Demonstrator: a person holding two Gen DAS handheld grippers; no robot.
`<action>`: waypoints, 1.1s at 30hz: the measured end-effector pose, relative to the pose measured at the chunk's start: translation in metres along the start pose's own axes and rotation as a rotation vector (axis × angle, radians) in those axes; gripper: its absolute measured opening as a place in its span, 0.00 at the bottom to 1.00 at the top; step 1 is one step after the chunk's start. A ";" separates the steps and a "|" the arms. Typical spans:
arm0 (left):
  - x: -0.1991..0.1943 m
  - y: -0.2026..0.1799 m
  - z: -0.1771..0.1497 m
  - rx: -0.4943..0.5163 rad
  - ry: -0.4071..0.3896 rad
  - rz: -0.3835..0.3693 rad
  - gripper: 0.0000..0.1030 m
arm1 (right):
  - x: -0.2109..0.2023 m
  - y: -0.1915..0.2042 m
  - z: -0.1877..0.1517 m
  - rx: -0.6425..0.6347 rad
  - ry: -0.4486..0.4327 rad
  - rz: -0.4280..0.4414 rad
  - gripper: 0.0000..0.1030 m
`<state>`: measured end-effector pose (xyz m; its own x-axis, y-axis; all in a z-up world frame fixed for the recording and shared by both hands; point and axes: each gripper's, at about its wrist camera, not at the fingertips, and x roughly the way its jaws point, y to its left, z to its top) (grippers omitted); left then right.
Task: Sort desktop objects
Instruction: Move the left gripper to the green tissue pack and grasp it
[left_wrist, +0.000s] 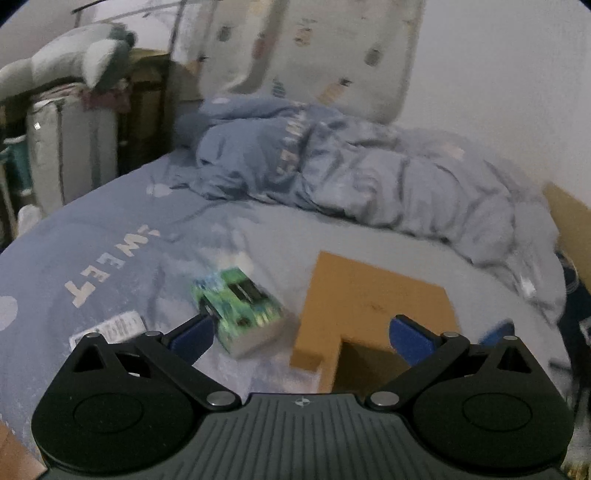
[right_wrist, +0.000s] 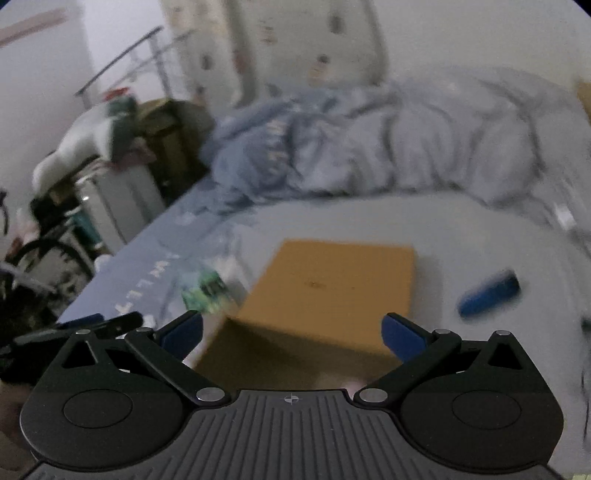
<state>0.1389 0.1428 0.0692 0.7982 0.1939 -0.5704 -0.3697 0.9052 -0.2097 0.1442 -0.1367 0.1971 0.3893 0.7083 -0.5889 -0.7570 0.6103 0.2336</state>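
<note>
Left wrist view: my left gripper (left_wrist: 301, 334) spread wide, empty, above bed (left_wrist: 110, 236). Green box (left_wrist: 240, 306) just beside cardboard box (left_wrist: 373, 295). My right gripper (right_wrist: 291, 332) also wide, empty, over cardboard box; blue object (right_wrist: 489, 293) well right, blurred.

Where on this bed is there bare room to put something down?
Bare sheet lies between the cardboard box and the rumpled duvet, and between box and blue object. It is crowded left of the box, by the green box.
</note>
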 end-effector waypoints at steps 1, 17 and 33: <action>0.003 0.001 0.008 -0.012 0.001 0.012 1.00 | 0.006 0.007 0.017 -0.030 -0.005 0.010 1.00; 0.110 0.032 0.068 -0.176 0.117 0.231 1.00 | 0.154 0.055 0.146 -0.228 0.046 0.155 1.00; 0.241 0.051 0.021 -0.265 0.332 0.359 1.00 | 0.326 0.020 0.101 -0.194 0.264 0.112 1.00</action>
<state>0.3226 0.2433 -0.0629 0.4232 0.3043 -0.8534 -0.7319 0.6700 -0.1240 0.3086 0.1423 0.0885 0.1679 0.6355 -0.7536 -0.8831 0.4367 0.1715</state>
